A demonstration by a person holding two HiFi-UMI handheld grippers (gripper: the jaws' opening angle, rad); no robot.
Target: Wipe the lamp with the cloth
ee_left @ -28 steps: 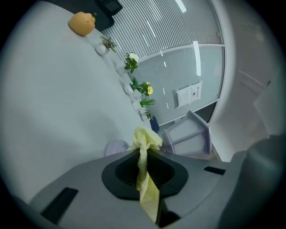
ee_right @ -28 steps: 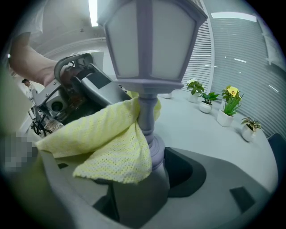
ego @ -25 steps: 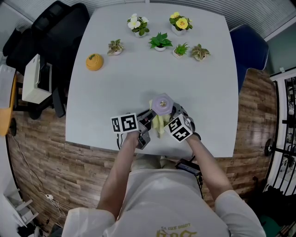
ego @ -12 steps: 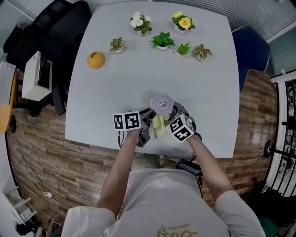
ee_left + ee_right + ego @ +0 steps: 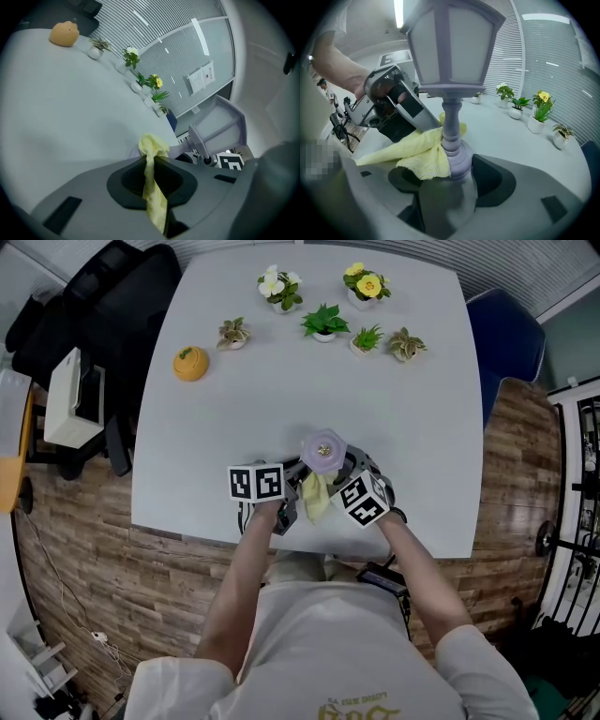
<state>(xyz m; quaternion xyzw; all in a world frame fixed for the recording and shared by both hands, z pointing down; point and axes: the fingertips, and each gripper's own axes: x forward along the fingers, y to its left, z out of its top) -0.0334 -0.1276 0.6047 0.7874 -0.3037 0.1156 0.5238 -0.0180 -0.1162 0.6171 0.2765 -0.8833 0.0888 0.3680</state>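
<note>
A lilac lantern-style lamp (image 5: 323, 451) stands near the white table's front edge (image 5: 216, 532). My right gripper (image 5: 345, 486) is shut on the lamp's base (image 5: 458, 161), with the post and the shade (image 5: 452, 44) rising straight ahead in the right gripper view. My left gripper (image 5: 292, 499) is shut on a yellow cloth (image 5: 152, 187). The cloth (image 5: 417, 152) is pressed against the lower post from the left. In the left gripper view the lamp (image 5: 220, 131) leans at the right, just past the cloth's bunched tip. The cloth (image 5: 315, 495) shows between the two marker cubes.
Several small potted plants (image 5: 323, 322) line the table's far side, with an orange pumpkin-shaped object (image 5: 189, 364) at far left. A blue chair (image 5: 511, 338) stands at the right and a black chair (image 5: 103, 296) at the left. The table's front edge is right under the grippers.
The lamp's top has shifted slightly left and away. The cloth stays against the post and both grips are unchanged.
</note>
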